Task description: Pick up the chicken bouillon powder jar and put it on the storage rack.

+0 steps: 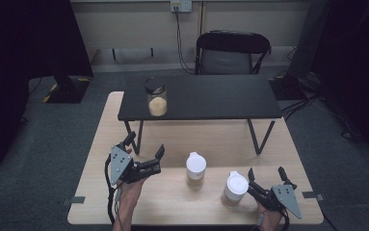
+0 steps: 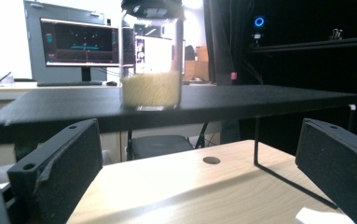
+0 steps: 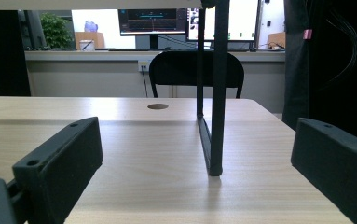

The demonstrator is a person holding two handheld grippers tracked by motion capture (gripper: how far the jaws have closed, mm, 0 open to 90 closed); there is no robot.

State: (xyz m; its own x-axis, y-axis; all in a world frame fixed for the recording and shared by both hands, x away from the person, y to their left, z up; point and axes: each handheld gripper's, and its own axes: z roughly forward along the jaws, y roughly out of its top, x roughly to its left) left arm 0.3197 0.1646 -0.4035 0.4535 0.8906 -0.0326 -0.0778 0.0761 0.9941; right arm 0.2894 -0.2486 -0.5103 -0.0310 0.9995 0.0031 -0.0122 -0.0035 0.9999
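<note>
Glass jar (image 1: 157, 100), part-filled with pale grains, stands on the black shelf (image 1: 211, 98) above the desk (image 1: 172, 199); probably rigid, slippery, breakable, best gripped mid-wall. Left claw (image 1: 146, 153) and right claw (image 1: 267, 174) spread, empty.

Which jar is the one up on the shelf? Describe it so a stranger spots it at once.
Find the black raised shelf standing on the wooden table. Near the shelf's left front edge stands a clear glass jar, roughly half full of pale grains. Unlike the two white-lidded jars down on the table, it sits alone on the shelf, its top dark.
</note>
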